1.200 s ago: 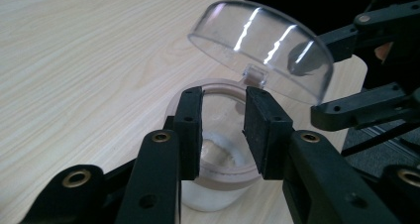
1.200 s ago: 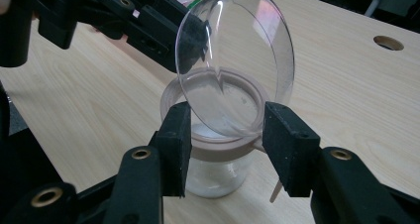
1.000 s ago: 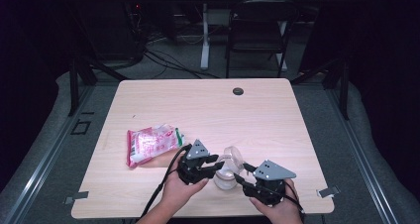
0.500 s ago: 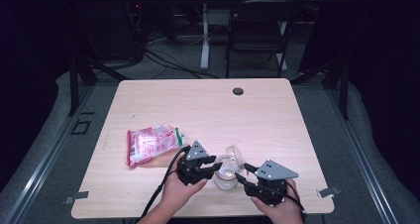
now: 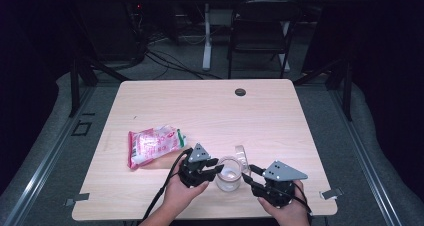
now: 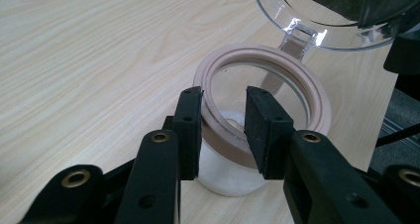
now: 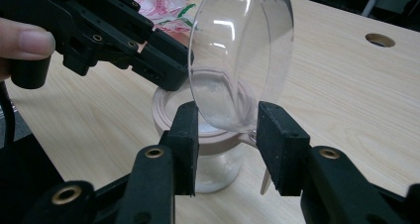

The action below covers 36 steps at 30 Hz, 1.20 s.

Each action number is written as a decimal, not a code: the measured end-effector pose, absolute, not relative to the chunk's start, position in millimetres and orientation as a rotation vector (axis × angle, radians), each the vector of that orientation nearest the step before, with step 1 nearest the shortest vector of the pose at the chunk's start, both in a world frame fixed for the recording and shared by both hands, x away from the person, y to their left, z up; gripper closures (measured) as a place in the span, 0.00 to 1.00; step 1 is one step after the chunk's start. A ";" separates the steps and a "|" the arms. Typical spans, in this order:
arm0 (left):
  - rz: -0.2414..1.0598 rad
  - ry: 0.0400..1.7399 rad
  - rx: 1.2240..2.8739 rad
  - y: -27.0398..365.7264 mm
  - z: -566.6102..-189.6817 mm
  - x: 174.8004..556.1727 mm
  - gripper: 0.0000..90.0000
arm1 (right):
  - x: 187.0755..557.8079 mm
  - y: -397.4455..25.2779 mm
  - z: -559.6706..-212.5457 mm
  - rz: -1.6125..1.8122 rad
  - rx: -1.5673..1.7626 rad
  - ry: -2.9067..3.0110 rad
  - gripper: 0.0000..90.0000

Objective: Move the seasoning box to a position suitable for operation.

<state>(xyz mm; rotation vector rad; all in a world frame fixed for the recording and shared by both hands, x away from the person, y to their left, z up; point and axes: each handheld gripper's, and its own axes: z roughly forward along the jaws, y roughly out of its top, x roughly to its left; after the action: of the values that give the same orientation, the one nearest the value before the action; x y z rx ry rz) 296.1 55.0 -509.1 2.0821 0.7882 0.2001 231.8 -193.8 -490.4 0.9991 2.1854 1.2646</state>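
Fingers of my left gripper (image 6: 223,130) sat narrowly parted astride the near rim of the glass jar (image 6: 262,120), one outside the pinkish seal ring (image 6: 317,105) and one over the mouth; I could not tell whether the pads actually pressed on the rim. On my right gripper (image 7: 228,144) the fingers stood a moderate way apart on either side of the jar's rim, with the clear hinged lid (image 7: 242,55) tipped up on edge between and above them; contact there was also unclear to me.

The jar stood on the bench (image 5: 210,111) near its front edge, between the two grippers. From the high view it was small and glassy, so its outline blurred into the bench and the lid read only as a pale sliver behind it. Its lower body was cut off behind the fingers in both gripper views, and the whitish contents at the bottom were too hazy to name. A pink snack packet (image 5: 152,145) lay to the left, well apart from the jar.

Against the frame a second earlier, I saw almost no change: jar, packet and both grippers kept their places, the right one perhaps a shade closer to the jar.
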 end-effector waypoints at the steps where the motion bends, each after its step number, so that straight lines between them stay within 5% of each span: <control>1: 0.201 0.787 2.083 55.1 -509.1 296.2 0.76 | 231.8 -195.0 -490.2 1.264 1.000 2.185 0.69; 36: 0.217 0.801 2.037 65.0 -504.9 295.4 0.72 | 244.8 -199.3 -507.3 1.237 1.123 2.153 0.67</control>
<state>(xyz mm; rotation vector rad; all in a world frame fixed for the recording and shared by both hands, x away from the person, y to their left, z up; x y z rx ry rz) 295.4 65.0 -504.9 2.0369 0.8012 0.2165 244.8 -199.3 -507.3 1.1230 2.1529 1.2371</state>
